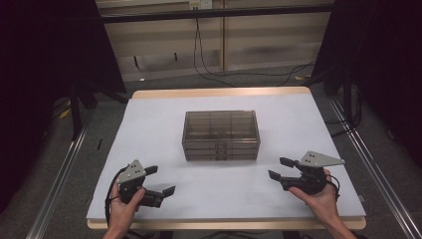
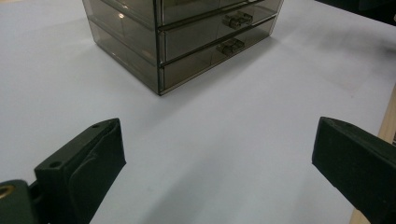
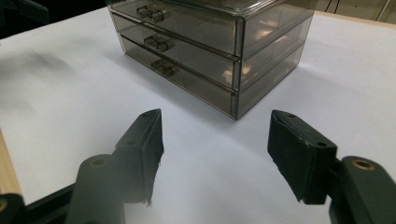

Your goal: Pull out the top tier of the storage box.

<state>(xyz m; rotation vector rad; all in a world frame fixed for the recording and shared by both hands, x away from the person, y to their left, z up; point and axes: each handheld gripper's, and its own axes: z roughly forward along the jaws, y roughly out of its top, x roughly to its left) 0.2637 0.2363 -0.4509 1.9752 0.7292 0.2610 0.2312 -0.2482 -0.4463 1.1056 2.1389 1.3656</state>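
- Smoked-plastic drawer chest (image 1: 221, 134) sits near the middle of the tabletop (image 1: 164, 114), a little toward its far edge, squarely on the white sheet that covers the top.
- It has three shallow drawers stacked one above the other, all pushed in flush, and their fronts face the person's side of the table.
- Each drawer front carries a small clear pull at its centre; in the right gripper view the three pulls line up down the front, the middle pull (image 3: 159, 43) between the other two.
- Through the tinted lid, divider walls show faintly inside the top drawer.
- Left gripper (image 1: 159, 180) hovers near the tabletop's near left corner, well apart from the chest, held in the person's left hand (image 1: 121, 205).
- Its jaws stand wide, with nothing between them; in the left gripper view they frame bare white sheet, with the chest's near left corner farther off.
- Right gripper (image 1: 278, 168) is held near the tabletop's near right corner by the right hand (image 1: 318, 196), also well apart from the chest.
- Its jaws are likewise spread and empty, pointing toward the chest's near right corner in the right gripper view.
- A cable (image 1: 107, 204) loops down from the left gripper past the near edge.
- Pale wood of the tabletop shows as a strip along the far edge.
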